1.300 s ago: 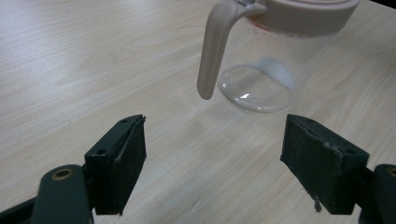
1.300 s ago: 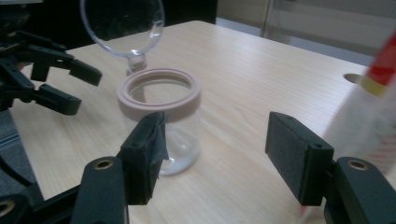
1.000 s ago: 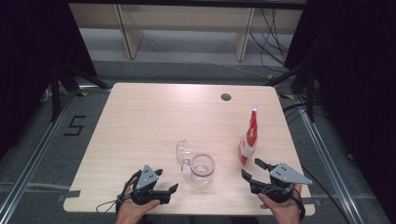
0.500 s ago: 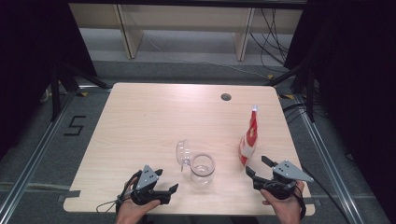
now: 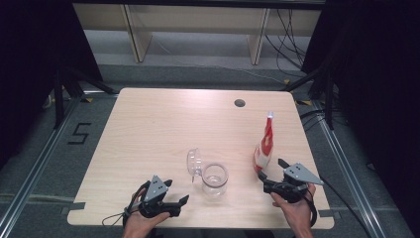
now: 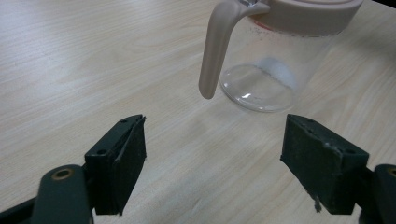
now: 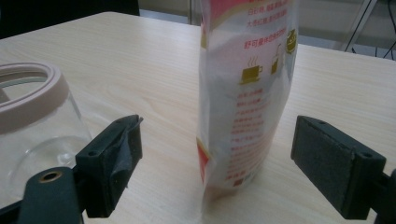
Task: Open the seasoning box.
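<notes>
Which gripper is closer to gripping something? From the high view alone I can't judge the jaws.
Observer: The right gripper. Its jaws have just been opening, and the upright red-and-white printed plastic pouch stands between them, untouched by the pads.
Operator: And the left gripper?
Observer: The left gripper is open with nothing between its jaws. The clear glass jar with a beige rim stands just ahead of it.
Operator: Which side of the jar faces it?
Observer: The side with its curved beige handle.

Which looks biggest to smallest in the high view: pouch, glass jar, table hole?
1. Pouch, standing tall.
2. Glass jar, a bit smaller counting its open lid.
3. Table hole, clearly smallest, though farther from the camera.
</notes>
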Action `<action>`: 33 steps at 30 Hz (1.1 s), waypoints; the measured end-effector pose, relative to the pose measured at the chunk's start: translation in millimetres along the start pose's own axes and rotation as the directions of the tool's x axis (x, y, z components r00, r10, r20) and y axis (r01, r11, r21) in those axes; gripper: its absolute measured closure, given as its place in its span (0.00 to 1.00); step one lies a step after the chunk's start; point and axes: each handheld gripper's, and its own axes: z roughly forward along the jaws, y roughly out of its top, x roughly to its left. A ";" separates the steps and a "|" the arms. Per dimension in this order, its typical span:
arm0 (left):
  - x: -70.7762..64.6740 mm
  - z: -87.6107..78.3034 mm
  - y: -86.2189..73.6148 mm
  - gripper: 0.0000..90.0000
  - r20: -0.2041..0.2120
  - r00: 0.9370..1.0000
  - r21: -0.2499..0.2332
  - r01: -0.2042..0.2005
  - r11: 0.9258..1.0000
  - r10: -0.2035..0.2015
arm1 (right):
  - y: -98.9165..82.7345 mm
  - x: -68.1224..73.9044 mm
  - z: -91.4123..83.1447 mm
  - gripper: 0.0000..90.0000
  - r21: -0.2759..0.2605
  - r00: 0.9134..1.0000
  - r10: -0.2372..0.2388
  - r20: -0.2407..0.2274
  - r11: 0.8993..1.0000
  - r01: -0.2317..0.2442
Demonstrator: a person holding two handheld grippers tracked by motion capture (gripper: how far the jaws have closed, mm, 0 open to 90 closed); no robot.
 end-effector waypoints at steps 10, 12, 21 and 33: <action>0.7 0.7 0.0 0.24 0.007 1.000 0.000 -0.017 1.000 0.017 | 0.9 -7.0 18.2 0.20 0.013 1.000 -0.013 0.011 1.000 0.013; 0.5 0.8 0.1 0.24 0.007 1.000 0.002 -0.018 1.000 0.018 | 1.3 -7.2 21.0 0.20 0.043 1.000 0.001 0.013 0.999 -0.001; -0.2 1.5 -0.1 0.24 0.012 1.000 -0.002 -0.001 1.000 0.001 | 1.1 -11.5 33.4 0.23 0.028 1.000 0.008 0.012 1.000 -0.008; 0.4 1.4 -0.1 0.24 0.014 1.000 0.000 -0.012 1.000 0.012 | 0.7 -10.3 42.3 0.22 -0.018 0.999 0.051 0.010 0.999 -0.051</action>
